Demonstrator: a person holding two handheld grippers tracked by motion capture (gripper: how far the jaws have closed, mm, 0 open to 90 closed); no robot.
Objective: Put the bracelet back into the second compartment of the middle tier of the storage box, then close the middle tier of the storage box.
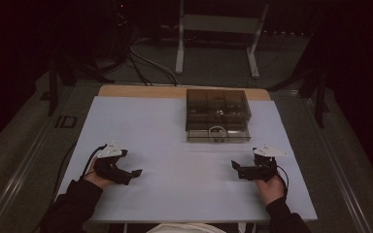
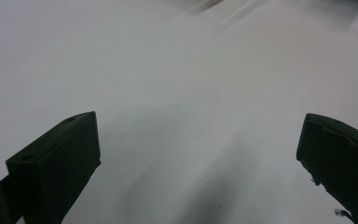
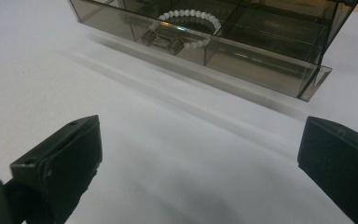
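My right hand-held gripper, jaws spread and empty, sits nearer the smoky transparent plastic compartment box, which lies ahead of it on the white bench, long side facing me. My left hand-held gripper rests released, farther from the box.

A: Far side of the pale worktop?
B: One smoky transparent plastic compartment box, a little right of centre. A white bead bracelet lies in its front middle compartment.
A: Near side?
B: Left tongs at the left, right tongs at the right, well apart, both nearer the person than the box; the right tongs face it.
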